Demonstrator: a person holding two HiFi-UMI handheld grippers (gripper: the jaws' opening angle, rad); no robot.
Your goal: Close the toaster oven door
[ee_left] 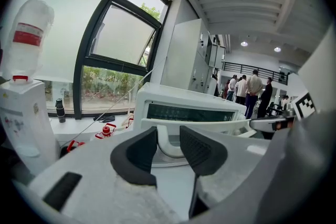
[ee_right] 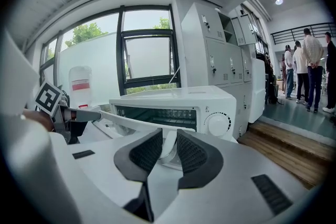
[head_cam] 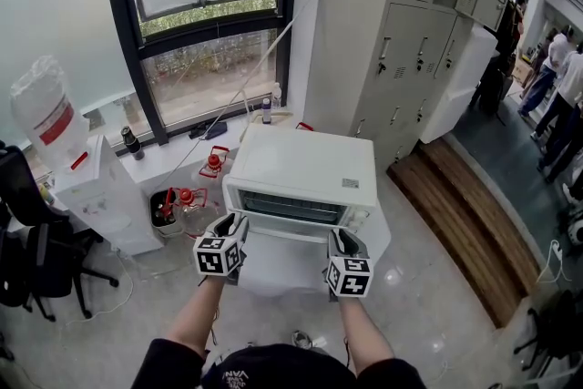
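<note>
Both grippers hold the lowered white door (head_cam: 284, 261) of the white box-shaped toaster oven (head_cam: 305, 167) in the head view, the left gripper (head_cam: 235, 230) and the right gripper (head_cam: 342, 241) at opposite ends. In the left gripper view, its jaws pinch the white bar handle (ee_left: 199, 124), which runs off rightward. In the right gripper view, its jaws pinch that handle's other end. The oven lies straight ahead, so closing likely means swinging up and forward.

2 forearms reach forward side by side; left claw (head_cam: 237, 228) and right claw (head_cam: 340, 239), tilted slightly down, each grip the door handle (ee_left: 220, 124).
</note>
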